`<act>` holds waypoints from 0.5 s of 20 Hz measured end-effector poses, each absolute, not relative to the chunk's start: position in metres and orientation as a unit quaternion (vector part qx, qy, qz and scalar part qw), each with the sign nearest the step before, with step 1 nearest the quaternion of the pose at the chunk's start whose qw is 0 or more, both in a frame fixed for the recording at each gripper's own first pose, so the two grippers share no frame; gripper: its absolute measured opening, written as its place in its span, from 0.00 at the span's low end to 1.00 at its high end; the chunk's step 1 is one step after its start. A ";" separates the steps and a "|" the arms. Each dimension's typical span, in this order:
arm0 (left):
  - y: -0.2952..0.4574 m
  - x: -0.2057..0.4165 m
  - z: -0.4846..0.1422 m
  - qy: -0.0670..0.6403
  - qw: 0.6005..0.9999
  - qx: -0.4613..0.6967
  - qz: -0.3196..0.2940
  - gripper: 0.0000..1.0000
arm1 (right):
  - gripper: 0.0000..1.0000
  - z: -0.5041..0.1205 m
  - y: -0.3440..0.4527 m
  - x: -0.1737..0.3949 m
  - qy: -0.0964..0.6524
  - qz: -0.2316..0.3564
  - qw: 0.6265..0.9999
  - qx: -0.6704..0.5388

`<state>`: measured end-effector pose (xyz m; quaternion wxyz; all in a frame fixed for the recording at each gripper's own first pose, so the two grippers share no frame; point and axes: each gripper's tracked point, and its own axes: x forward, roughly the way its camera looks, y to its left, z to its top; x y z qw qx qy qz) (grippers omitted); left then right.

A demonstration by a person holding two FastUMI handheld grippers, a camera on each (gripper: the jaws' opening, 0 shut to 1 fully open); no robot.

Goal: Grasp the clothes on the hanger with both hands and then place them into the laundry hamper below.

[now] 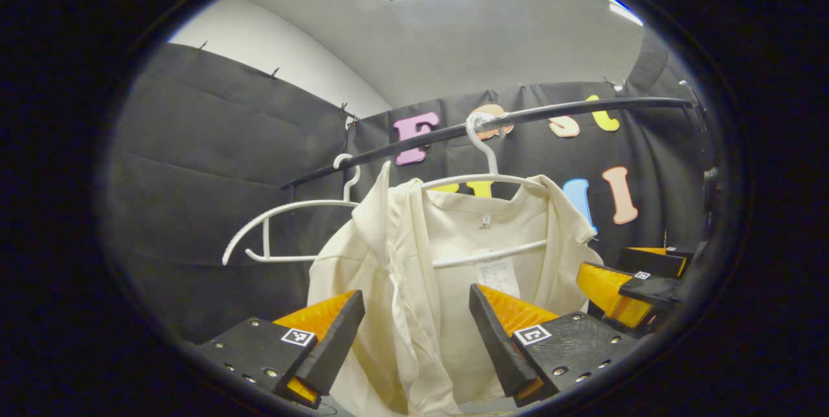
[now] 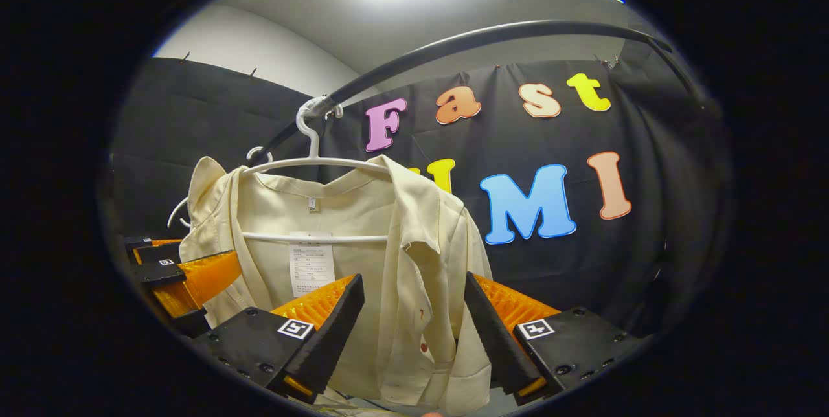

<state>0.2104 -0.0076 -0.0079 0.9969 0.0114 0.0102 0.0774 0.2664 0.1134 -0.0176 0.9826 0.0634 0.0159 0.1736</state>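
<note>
Black cloth walls the booth under a lit ceiling, and a dark rail (image 1: 453, 132) curves across. From it hangs a cream shirt (image 1: 414, 261) on a white hanger (image 1: 482, 177), long axis vertical, open front toward the grippers; an empty hanger (image 1: 278, 226) hangs beside it. The left gripper (image 1: 418, 333) stands wide before the shirt's left front panel, the right gripper (image 2: 414, 333) wide before the other; whether either touches the cloth is unclear.
</note>
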 end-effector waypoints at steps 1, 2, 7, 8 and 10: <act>-0.009 0.213 -0.010 0.013 0.997 0.014 0.080 0.95 | 0.98 -0.020 0.117 0.273 0.018 0.177 0.982 0.063; -0.010 0.217 -0.010 0.014 0.996 0.016 0.083 0.95 | 0.98 -0.023 0.119 0.280 0.019 0.179 0.982 0.062; -0.013 0.237 -0.018 0.023 0.994 0.029 0.099 0.95 | 0.98 -0.030 0.131 0.312 0.024 0.185 0.981 0.059; -0.011 0.241 -0.020 0.025 0.994 0.030 0.103 0.95 | 0.98 -0.032 0.134 0.317 0.027 0.185 0.980 0.060; -0.009 0.248 -0.025 0.031 0.992 0.034 0.114 0.95 | 0.98 -0.037 0.136 0.326 0.035 0.182 0.980 0.066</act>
